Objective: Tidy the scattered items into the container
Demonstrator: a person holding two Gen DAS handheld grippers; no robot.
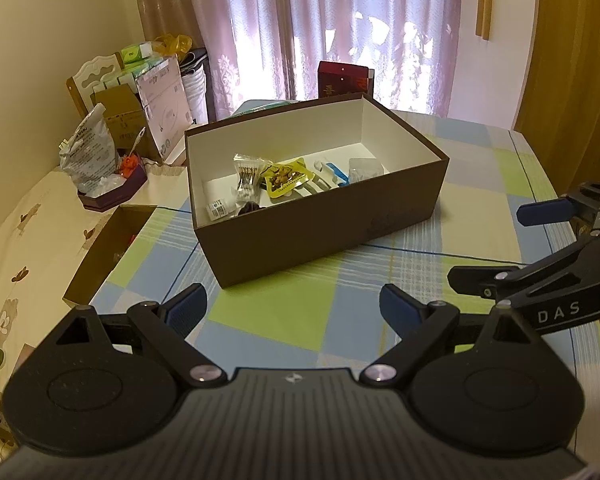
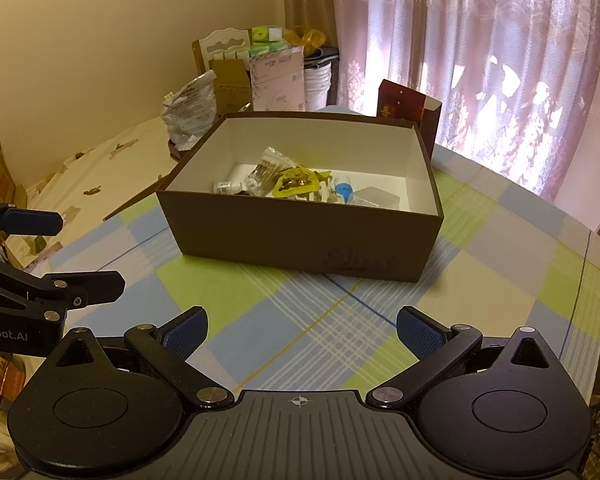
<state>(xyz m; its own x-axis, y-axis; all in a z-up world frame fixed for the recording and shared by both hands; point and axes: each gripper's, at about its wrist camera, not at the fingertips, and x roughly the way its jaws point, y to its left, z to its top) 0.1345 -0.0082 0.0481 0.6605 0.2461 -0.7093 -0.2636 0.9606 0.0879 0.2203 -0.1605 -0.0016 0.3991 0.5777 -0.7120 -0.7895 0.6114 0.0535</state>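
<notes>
**Box filled, both grippers empty above the checked cloth**

Hard to make out inside the brown box: a dark lump at its near left corner, and a clear packet at far right, both too blurred to name. Readable there: a yellow snack packet, a clear bag of cotton swabs, a small white bottle, a blue-and-white piece. Near wall of the box hiding the floor beneath them. Red carton partly hidden behind the far rim.

Left gripper at lower centre of its view, jaws spread wide, nothing between the pads. Right gripper likewise released and empty; cut off by the right frame edge in the left view.

Bare checked tablecloth between box and grippers. Table edge at left, bed just beyond.
</notes>
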